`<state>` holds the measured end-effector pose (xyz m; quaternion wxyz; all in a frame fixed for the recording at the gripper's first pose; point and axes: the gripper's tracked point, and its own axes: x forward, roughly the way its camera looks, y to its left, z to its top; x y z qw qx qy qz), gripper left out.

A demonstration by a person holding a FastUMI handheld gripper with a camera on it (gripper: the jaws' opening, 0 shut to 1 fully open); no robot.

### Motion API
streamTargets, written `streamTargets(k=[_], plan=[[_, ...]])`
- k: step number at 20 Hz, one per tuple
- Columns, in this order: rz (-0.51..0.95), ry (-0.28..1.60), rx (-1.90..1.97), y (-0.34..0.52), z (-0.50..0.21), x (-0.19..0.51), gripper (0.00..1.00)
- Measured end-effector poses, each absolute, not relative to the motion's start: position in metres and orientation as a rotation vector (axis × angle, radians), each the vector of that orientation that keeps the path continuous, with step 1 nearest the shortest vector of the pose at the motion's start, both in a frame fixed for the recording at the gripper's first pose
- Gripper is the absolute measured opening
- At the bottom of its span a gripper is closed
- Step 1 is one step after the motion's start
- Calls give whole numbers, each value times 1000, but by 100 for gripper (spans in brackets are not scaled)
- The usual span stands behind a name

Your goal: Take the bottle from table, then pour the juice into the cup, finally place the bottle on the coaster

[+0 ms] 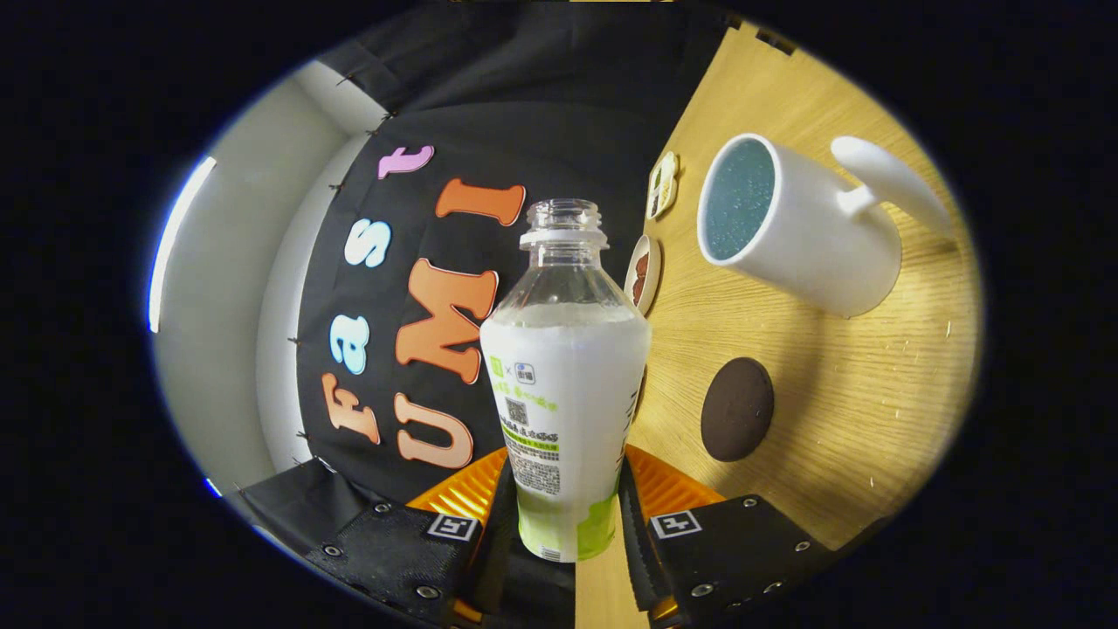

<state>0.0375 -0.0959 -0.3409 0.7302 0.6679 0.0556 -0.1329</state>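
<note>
An uncapped clear bottle (563, 384) with a white and green label stands between my fingers, and my gripper (566, 515) is shut on its lower body. The view is rolled, so the wooden table (838, 411) runs up the right side. A white cup (799, 227) with a handle and a blue speckled inside lies beyond the bottle's neck, its mouth facing the bottle. A round dark brown coaster (737, 409) lies flat on the table between the cup and my fingers. White liquid fills the bottle to its shoulder.
Two small dishes (644, 273) (662, 184) with food sit on the table near the booth's cloth wall (393, 288), beyond the bottle. A pale wall (227, 288) stands behind the cloth.
</note>
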Motion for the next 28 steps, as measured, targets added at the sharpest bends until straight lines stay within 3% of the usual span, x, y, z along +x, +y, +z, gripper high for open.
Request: streamTargets(k=[12, 28], plan=[[-329, 89, 1727, -103, -342, 44, 57], [-349, 38, 1782, -121, -334, 51, 57]])
